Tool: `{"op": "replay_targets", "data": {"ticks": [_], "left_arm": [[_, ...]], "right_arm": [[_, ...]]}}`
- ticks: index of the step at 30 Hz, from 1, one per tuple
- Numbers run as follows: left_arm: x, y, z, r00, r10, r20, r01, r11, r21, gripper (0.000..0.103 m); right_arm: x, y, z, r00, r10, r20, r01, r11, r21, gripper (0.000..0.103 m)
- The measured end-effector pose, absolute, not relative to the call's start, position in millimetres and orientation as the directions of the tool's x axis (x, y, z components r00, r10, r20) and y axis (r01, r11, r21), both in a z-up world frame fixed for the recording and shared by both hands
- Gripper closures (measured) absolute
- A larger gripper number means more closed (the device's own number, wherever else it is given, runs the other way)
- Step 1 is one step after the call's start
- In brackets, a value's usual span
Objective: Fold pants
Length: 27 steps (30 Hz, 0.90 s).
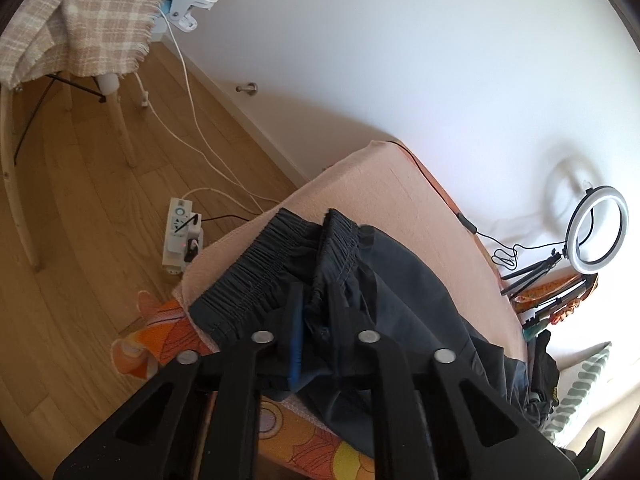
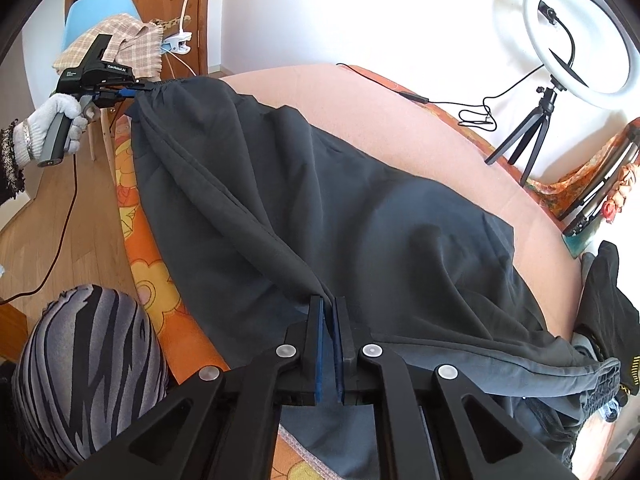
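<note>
Dark grey pants (image 2: 360,208) lie spread across the pink cloth (image 2: 360,120) on the table. My left gripper (image 1: 316,304) is shut on the gathered elastic waistband (image 1: 260,256) at the table's near left corner. It also shows in the right wrist view (image 2: 132,88), held by a gloved hand and pinching the waistband. My right gripper (image 2: 329,312) is shut on a ridge of the pants' fabric (image 2: 296,264) at the leg end. The fabric is pulled into a taut fold between the two grippers.
A ring light on a tripod (image 2: 576,40) stands at the back right, with its cable (image 2: 472,108) on the table. More dark clothes (image 2: 604,300) lie at the right. A chair with a plaid blanket (image 1: 80,20) and a power strip (image 1: 180,236) are on the wooden floor at left.
</note>
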<state>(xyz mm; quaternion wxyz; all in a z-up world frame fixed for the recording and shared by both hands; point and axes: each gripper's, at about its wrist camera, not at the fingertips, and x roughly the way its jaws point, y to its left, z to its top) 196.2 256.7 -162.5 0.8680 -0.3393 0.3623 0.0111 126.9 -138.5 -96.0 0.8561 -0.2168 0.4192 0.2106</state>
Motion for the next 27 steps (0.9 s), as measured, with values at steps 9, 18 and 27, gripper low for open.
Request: {"op": "replay_targets", "data": {"ticks": [9, 18, 27], "left_arm": [[184, 271, -170, 0.748, -0.243, -0.618, -0.264, 0.746, -0.612, 0.095], [191, 265, -166, 0.743, -0.224, -0.63, -0.247, 0.784, -0.57, 0.095], [192, 265, -162, 0.744, -0.215, -0.632, -0.248, 0.79, -0.561, 0.095]], "right_arm": [[125, -101, -89, 0.565, 0.226, -0.794, -0.607, 0.765, -0.214, 0.103], [133, -121, -96, 0.518, 0.231, -0.824, -0.6, 0.784, -0.157, 0.06], [173, -108, -129, 0.474, 0.182, -0.861, -0.686, 0.69, -0.232, 0.042]]}}
